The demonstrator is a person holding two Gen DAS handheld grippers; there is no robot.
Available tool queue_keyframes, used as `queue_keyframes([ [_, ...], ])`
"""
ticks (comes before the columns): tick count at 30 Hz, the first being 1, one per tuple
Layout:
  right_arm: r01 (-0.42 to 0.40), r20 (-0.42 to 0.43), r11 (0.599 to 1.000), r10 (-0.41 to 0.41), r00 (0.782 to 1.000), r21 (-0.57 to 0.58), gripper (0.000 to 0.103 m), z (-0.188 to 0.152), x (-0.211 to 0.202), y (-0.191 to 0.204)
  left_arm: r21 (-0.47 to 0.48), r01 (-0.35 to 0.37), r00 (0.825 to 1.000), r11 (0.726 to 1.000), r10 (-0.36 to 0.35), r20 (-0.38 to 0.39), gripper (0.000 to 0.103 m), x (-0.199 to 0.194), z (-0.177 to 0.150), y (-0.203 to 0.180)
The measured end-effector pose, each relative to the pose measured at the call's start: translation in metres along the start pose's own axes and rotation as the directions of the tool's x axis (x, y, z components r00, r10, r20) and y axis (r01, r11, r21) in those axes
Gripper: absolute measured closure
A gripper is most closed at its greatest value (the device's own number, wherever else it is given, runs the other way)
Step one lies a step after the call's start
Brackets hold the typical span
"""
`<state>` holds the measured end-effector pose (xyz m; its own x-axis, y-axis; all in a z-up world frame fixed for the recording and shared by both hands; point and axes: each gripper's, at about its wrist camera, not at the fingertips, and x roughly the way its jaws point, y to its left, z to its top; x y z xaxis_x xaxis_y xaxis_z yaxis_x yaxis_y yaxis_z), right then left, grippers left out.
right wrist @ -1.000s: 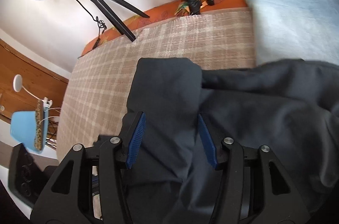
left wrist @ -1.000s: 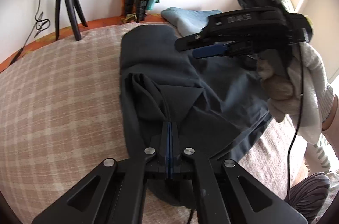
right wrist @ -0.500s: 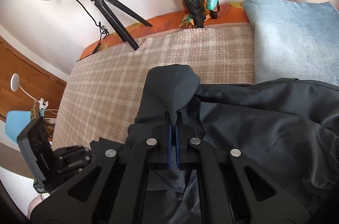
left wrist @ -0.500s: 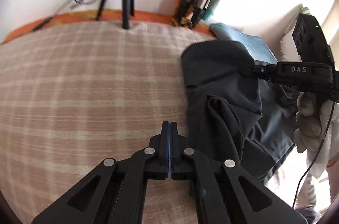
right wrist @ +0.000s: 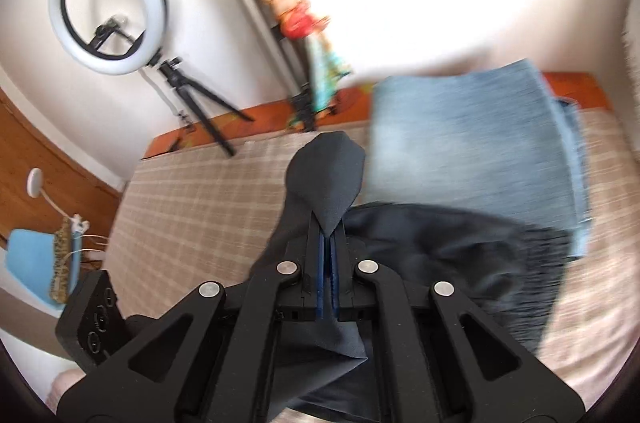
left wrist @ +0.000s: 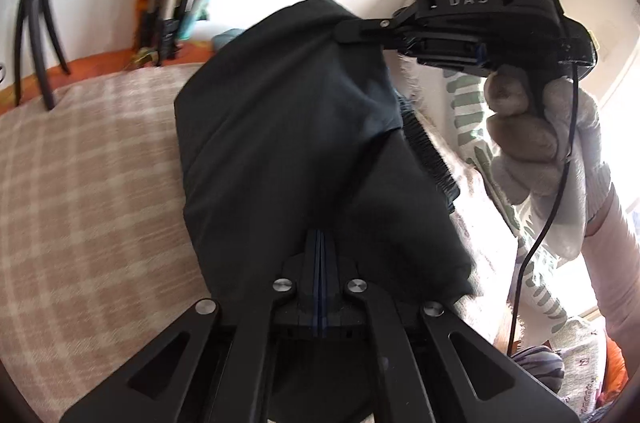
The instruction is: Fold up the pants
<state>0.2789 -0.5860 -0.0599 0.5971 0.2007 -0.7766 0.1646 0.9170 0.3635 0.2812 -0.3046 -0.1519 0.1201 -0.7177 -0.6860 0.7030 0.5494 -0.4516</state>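
Note:
The dark grey pants (left wrist: 296, 151) hang lifted above the plaid bed cover (left wrist: 88, 183). My left gripper (left wrist: 320, 243) is shut on the near edge of the pants. My right gripper (right wrist: 328, 235) is shut on another part of the cloth, a pointed fold of it (right wrist: 326, 179) sticking up past the fingertips. In the left wrist view the right gripper (left wrist: 352, 33) holds the pants' top edge high at the right, in a gloved hand (left wrist: 536, 143). The elastic waistband (right wrist: 532, 275) hangs low at the right.
A folded light blue cloth (right wrist: 468, 147) lies on the bed behind the pants. A ring light on a tripod (right wrist: 108, 7) and other stands (right wrist: 296, 63) are against the far wall. A green striped cloth (left wrist: 472, 111) lies at the right.
Both grippers have lifted the pants off the bed. The right gripper, open one second ago, shut on the cloth. The left gripper looked empty half a second ago and now holds the pants.

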Motion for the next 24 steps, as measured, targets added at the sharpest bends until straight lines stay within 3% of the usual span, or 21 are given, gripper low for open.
queue_keyframes([
  [5,0.078,-0.042,0.994,-0.075,0.996,0.075,0.100,0.000,0.001,-0.060,0.071,0.023,0.998,0.997,-0.018,-0.066,0.103,0.042,0.014,-0.033],
  [9,0.089,-0.081,0.991,-0.081,0.993,0.100,0.099,-0.019,0.015,-0.088,0.131,-0.002,0.990,0.991,0.020,-0.141,0.103,0.077,0.009,-0.054],
  [11,0.059,-0.068,0.992,-0.051,0.996,0.112,0.089,-0.028,0.010,-0.093,0.146,-0.006,0.987,0.989,0.030,-0.159,0.103,0.085,0.004,-0.058],
  [14,0.036,-0.025,0.993,-0.033,0.999,0.110,0.066,-0.051,-0.014,-0.099,0.143,-0.032,0.988,0.989,0.053,-0.145,0.103,0.085,0.000,-0.057],
  [20,-0.031,-0.047,0.997,0.035,0.998,0.077,0.065,-0.104,-0.038,-0.096,0.120,-0.100,0.990,0.988,0.111,-0.082,0.103,0.071,0.001,-0.045],
  [22,-0.008,-0.079,0.998,0.012,0.997,0.054,0.065,-0.116,-0.032,-0.089,0.098,-0.112,0.990,0.989,0.119,-0.071,0.103,0.067,0.001,-0.039],
  [24,0.061,-0.110,0.998,-0.060,0.992,0.002,0.065,-0.125,-0.021,-0.080,0.082,-0.129,0.988,0.988,0.135,-0.072,0.103,0.064,-0.001,-0.039],
])
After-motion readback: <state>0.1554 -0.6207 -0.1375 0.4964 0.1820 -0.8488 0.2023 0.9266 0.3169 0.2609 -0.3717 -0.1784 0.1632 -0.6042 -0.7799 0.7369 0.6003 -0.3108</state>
